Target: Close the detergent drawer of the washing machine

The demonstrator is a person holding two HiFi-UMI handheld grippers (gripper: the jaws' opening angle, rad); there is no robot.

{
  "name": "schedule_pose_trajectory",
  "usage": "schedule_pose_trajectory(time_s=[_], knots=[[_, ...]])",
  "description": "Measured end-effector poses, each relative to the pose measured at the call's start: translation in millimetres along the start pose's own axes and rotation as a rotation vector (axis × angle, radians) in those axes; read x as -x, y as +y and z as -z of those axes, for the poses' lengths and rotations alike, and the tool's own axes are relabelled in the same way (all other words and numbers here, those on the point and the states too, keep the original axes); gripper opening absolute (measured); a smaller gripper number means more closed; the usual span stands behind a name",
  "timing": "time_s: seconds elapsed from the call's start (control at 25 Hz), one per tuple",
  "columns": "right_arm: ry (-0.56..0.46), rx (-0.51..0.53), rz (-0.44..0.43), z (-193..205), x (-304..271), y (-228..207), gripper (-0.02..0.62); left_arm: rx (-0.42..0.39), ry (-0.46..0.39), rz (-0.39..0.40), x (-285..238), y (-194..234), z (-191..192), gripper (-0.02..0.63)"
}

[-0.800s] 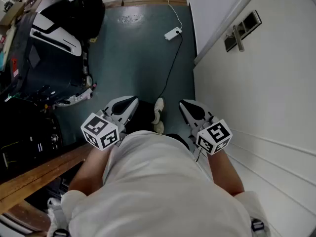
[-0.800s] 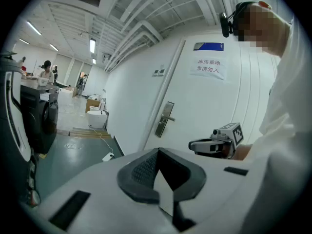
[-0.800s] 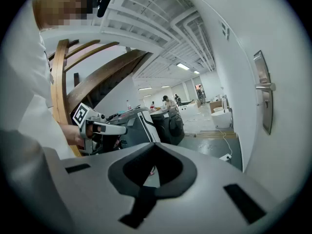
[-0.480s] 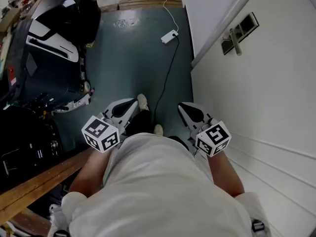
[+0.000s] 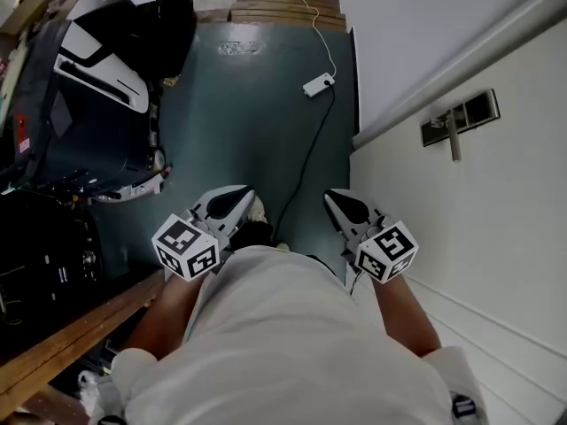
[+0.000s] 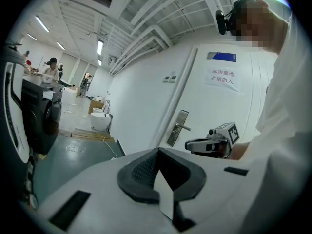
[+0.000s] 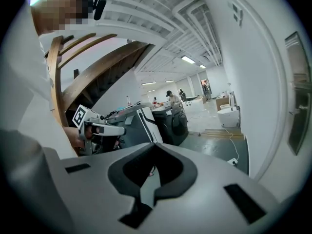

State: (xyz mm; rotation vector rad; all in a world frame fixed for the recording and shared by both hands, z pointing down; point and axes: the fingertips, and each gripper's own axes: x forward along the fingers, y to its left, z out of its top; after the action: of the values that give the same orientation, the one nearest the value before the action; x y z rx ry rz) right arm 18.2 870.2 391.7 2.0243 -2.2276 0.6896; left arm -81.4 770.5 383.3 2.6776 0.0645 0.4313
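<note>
Wooden beam (image 5: 80, 326): runs aslant at my far left, low beside my left arm.
Dark machine with a white panel (image 5: 93, 73): fills the left side, along the edge of the floor (image 5: 248, 122).
Washing machine (image 7: 175, 122): dark front-loader seen past my right tool, just beyond the panelled machine and well apart from both tools.
Detergent drawer: too small and dark to make out; I cannot tell whether it is out or in.
Left tool (image 5: 241, 197): held close before my chest, tips pressed together, nothing between them.
Cable (image 5: 306, 153): trails over the floor between my two tools up to a white power strip (image 5: 318, 84).
Wooden pallet (image 5: 283, 9): lies at the far end of the floor.
Right tool (image 5: 335, 199): level with the left one, tips likewise together and bare.
Door (image 5: 478, 237): white, just beside my right arm, with a metal handle (image 5: 454, 131).
</note>
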Motion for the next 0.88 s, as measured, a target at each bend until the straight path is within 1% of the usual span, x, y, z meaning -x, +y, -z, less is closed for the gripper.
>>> schedule_pose_trajectory(time_s=[0.24,0.28,0.36,0.48,0.6,0.72,0.8,0.88], knots=[[-0.005,0.034,-0.001,-45.2,-68.5,-10.6,0.008,-0.011,0.001,-0.048,5.4,68.3,-31.6,-0.006],[-0.001,0.042,-0.004,-51.3,-80.9,-12.4,0.010,-0.008,-0.008,-0.055,5.9,79.3,-38.0,-0.006],[0.014,0.058,-0.015,-63.1,-105.9,-13.4,0.035,-0.005,-0.029,-0.068,9.1,98.8,-51.7,-0.005],[0.032,0.088,-0.044,-76.1,-141.2,-10.0,0.035,0.001,-0.065,-0.090,20.4,123.1,-66.9,-0.006],[0.040,0.117,-0.093,-86.9,-186.0,-1.1,0.034,0.071,-0.128,-0.110,38.2,155.5,-82.0,-0.006],[0.065,0.129,-0.157,-92.7,-220.1,19.0,0.034,0.051,-0.145,-0.179,61.3,175.7,-88.0,-0.006],[0.087,0.141,-0.204,-96.5,-238.1,27.3,0.034,0.062,-0.174,-0.211,72.1,184.2,-94.4,-0.006],[0.109,0.151,-0.244,-98.5,-257.4,31.9,0.034,0.065,-0.184,-0.239,78.9,193.8,-97.9,-0.006]])
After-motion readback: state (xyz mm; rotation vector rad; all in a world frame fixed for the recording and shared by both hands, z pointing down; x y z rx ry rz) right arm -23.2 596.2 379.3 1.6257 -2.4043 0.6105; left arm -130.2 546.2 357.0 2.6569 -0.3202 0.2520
